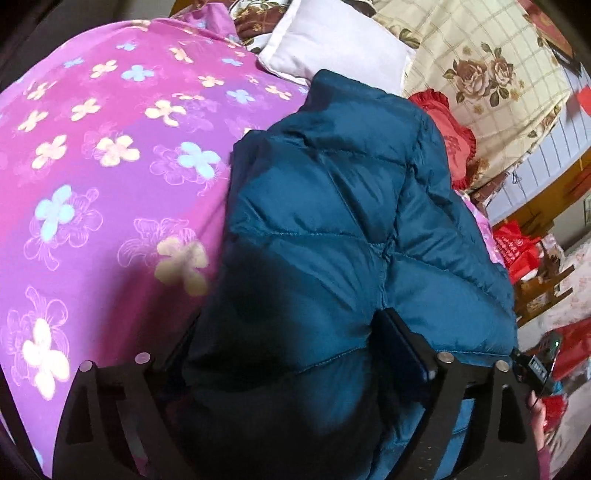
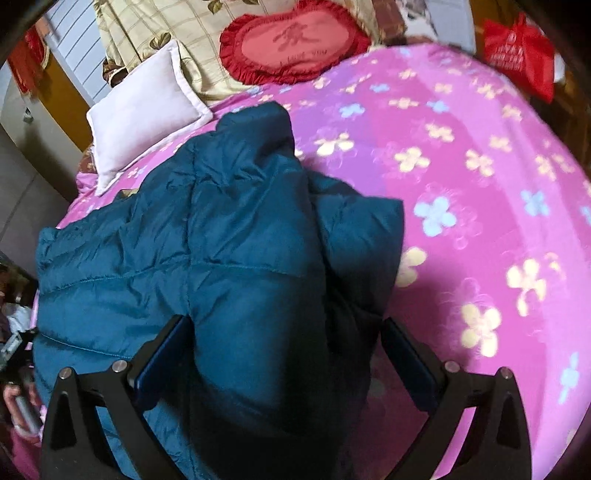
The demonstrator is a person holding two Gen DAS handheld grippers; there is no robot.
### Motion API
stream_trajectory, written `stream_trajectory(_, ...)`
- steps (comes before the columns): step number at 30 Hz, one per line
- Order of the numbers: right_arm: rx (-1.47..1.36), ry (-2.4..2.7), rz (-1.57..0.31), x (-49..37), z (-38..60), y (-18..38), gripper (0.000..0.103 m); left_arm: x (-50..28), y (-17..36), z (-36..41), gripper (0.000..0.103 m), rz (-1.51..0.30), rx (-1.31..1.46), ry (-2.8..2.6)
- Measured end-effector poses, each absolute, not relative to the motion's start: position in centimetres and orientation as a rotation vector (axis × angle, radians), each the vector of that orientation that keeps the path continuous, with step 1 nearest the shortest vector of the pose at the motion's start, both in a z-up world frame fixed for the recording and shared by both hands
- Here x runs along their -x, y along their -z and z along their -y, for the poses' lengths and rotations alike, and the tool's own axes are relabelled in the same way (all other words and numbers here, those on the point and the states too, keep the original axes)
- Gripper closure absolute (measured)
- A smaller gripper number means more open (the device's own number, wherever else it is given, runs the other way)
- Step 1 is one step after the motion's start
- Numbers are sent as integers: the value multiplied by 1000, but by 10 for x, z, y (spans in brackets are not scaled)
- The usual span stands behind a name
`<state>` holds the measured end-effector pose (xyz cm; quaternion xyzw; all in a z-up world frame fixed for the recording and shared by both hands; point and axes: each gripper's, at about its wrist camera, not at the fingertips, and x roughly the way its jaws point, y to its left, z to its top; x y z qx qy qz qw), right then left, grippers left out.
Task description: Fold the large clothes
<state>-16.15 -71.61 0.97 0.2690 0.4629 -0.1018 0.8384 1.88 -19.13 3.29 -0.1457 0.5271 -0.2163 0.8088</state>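
- Left wrist view: left gripper (image 1: 295, 354) jaws stand wide apart, jacket (image 1: 332, 206) bunched between them on the bed (image 1: 92, 166).
- Right gripper (image 2: 286, 347) jaws apart, straddling a jacket fold.

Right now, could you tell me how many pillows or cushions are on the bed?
2: a white pillow beyond the teal jacket, and a red frilled cushion near the cream floral quilt. Others may be hidden.

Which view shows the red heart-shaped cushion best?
The right wrist view: the red cushion lies whole and unobstructed at the head of the bed. The left wrist view shows only part of it, the rest hidden behind the blue jacket.
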Motion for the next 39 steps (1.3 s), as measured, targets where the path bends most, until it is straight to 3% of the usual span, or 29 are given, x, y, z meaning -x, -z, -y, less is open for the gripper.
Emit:
stream_trajectory(7, -616, 134, -1001, 150, 723, 6, 0, -20, -32, 202, 18, -1110, 281, 476)
stream_trajectory(15, -581, 61, -1006, 136, 710, 4, 0, -21, -33, 208, 18, -1090, 306, 517)
stream_trajectory(17, -573, 54, -995, 136, 707, 4, 0, -19, -33, 211, 22, -1079, 292, 520)
stream_trajectory(19, -564, 57, -986, 137, 705, 4, 2, -17, -33, 212, 40, -1085, 291, 528)
stream_trajectory(21, -553, 63, -973, 138, 702, 2, 6, -16, -34, 211, 51, -1090, 308, 525)
stream_trajectory(23, -533, 68, -955, 142, 695, -2, 14, -15, -36, 212, 60, -1087, 311, 521)
stream_trajectory(25, -521, 73, -939, 145, 689, -7, 27, -11, -43, 215, 75, -1066, 283, 523)
stream_trajectory(28, -497, 88, -920, 150, 679, -16, 44, -3, -56, 222, 89, -1029, 214, 517)
stream_trajectory(33, -485, 120, -885, 163, 667, -37, 59, 11, -68, 221, 96, -1004, 165, 511)
stream_trajectory(39, -509, 109, -858, 192, 658, -61, 63, 29, -83, 205, 98, -1027, 202, 526)
